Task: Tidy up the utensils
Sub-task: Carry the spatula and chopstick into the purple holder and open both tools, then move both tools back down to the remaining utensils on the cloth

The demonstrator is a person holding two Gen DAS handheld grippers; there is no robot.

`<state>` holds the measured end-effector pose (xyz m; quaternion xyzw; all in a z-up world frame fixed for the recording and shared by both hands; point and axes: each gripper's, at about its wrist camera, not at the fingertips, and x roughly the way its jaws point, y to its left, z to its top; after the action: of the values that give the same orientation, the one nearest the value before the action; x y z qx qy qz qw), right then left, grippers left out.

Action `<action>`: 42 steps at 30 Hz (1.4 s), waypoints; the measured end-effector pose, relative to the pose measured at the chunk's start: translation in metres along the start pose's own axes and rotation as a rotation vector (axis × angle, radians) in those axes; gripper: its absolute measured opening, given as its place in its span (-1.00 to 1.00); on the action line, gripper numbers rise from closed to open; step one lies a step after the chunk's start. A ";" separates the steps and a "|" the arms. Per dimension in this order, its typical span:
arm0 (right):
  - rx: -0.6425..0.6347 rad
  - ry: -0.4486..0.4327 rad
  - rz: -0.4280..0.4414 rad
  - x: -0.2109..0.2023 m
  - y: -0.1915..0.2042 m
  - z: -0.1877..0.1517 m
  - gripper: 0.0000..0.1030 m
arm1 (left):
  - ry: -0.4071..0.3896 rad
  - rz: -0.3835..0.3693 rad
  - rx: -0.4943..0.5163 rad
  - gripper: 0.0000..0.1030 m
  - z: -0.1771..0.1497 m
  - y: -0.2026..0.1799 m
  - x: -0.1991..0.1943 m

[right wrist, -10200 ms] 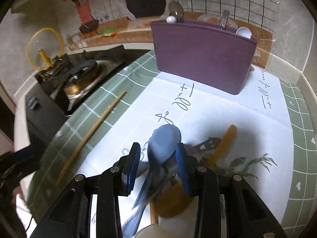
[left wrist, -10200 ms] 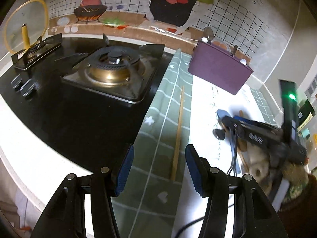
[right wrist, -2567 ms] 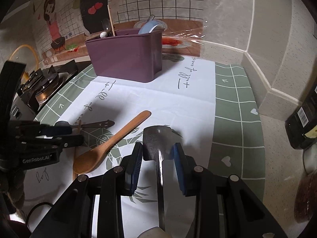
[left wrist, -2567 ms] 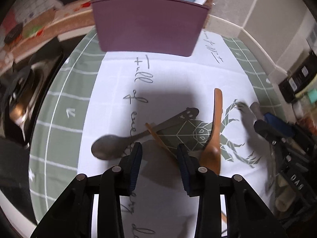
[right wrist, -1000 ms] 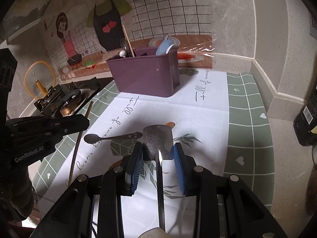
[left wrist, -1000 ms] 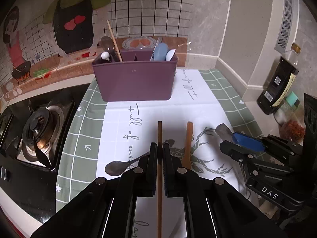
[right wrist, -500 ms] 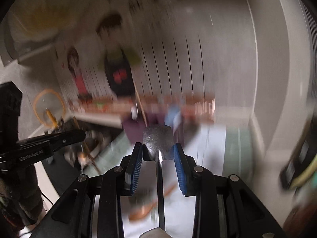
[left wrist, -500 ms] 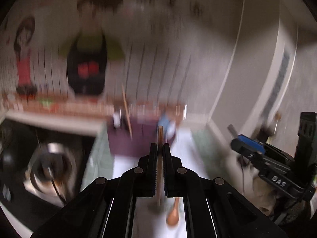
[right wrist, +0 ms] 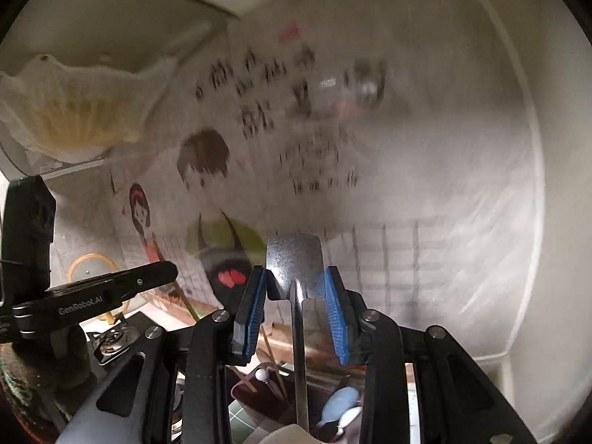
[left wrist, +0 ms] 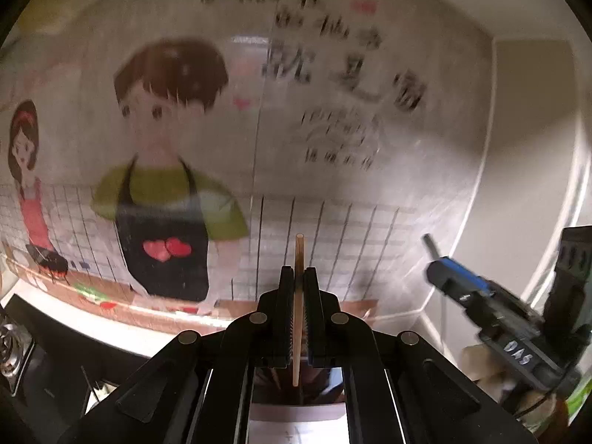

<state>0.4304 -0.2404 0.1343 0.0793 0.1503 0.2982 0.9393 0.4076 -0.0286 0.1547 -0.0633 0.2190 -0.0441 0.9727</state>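
Here we hold both tools raised and tipped up toward the far wall, which is blurred in both views. Our left hand-held gripper [left wrist: 299,281] is clamped tight on a single wooden chopstick [left wrist: 299,255]; the stick runs straight between the fingers [left wrist: 285,296], its far tip poking out past them toward the cartoon cook wall sticker [left wrist: 162,199], its near end hanging below over the dark purple utensil holder [left wrist: 296,388], seen only as a sliver between the arms.

Our right hand-held gripper [right wrist: 295,292] grips a metal spatula [right wrist: 294,259] by the shoulders of its blade, the blue pads [right wrist: 255,307] pressed on either side. The flat blade stands out just beyond the fingertips, and the thin handle runs back toward us down the middle. Below it, near the bottom of the right wrist view, the utensil holder [right wrist: 248,394] shows a pale blue spoon [right wrist: 338,405] on its right side and wooden chopsticks [right wrist: 273,362] with a white-tipped utensil [right wrist: 262,373] on its left. The left tool appears at the left of that view [right wrist: 122,285], the right one at the right of the left wrist view [left wrist: 455,273]. A stove burner [right wrist: 111,340] sits low at the left.
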 end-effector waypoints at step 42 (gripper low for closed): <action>-0.023 0.497 -0.081 -0.051 0.002 -0.140 -0.26 | 0.444 -0.046 -0.093 -0.18 -0.206 0.010 -0.017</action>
<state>0.3440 -0.2602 0.0147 -0.0134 0.3765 0.2723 0.8854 0.3038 -0.0377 -0.0244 -0.1017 0.4280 -0.0692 0.8954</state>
